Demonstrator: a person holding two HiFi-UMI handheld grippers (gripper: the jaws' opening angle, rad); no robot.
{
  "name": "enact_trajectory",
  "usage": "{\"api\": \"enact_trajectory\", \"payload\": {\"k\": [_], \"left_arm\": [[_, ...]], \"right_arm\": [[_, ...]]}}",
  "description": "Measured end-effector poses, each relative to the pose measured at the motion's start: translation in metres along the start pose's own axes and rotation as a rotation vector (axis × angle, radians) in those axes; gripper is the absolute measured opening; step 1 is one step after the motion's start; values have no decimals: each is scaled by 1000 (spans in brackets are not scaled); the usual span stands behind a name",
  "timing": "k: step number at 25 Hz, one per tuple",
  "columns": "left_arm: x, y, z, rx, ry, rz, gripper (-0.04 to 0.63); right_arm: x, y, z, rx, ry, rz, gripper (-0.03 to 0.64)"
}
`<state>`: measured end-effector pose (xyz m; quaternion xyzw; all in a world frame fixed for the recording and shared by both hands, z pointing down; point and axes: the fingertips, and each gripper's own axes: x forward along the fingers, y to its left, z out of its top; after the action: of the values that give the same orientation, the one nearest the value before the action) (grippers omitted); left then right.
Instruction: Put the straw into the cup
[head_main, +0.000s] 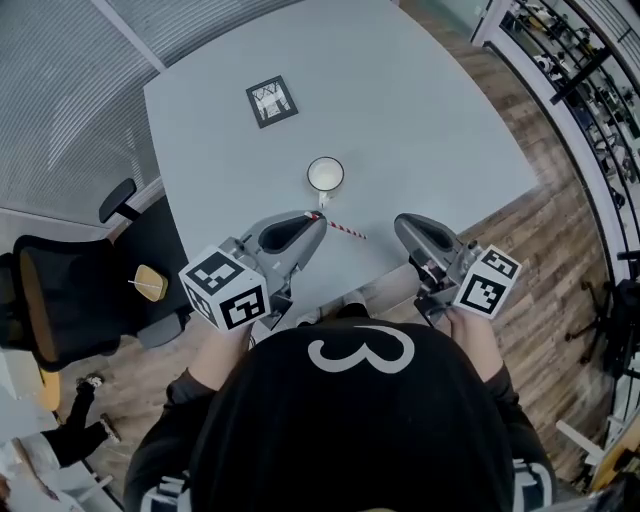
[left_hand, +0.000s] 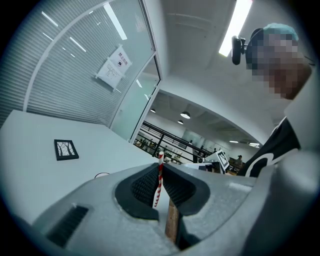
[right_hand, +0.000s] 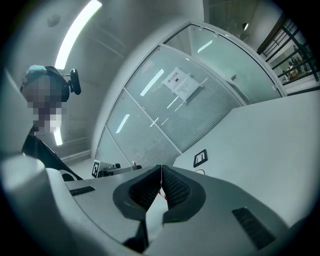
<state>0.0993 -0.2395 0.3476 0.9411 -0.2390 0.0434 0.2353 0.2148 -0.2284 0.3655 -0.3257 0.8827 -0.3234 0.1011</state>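
A white cup (head_main: 325, 175) stands upright near the middle of the grey table (head_main: 430, 110). My left gripper (head_main: 316, 217) hovers just on the near side of it, shut on one end of a red-and-white striped straw (head_main: 343, 229). The straw sticks out to the right over the table. In the left gripper view the straw (left_hand: 159, 176) stands pinched between the black pads (left_hand: 144, 184), and only the cup's rim (left_hand: 102, 175) shows past the left jaw. My right gripper (head_main: 400, 223) hangs to the right of the straw's free end, jaws shut together with nothing in them (right_hand: 161, 172).
A small black-framed picture card (head_main: 271, 101) lies flat on the table beyond the cup. A black office chair (head_main: 50, 300) stands on the floor to the left. The table's near edge runs just below both grippers. Shelving racks (head_main: 580, 60) line the far right.
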Motion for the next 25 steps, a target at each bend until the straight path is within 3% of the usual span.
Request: {"api": "enact_trajectory", "payload": {"k": [13, 25], "left_arm": [[3, 13, 24, 15, -126, 174, 35], [-3, 47, 42, 11, -189, 235, 35]], "right_arm": [[-10, -22, 7, -27, 75, 81, 15], [12, -33, 7, -29, 113, 92, 15]]}}
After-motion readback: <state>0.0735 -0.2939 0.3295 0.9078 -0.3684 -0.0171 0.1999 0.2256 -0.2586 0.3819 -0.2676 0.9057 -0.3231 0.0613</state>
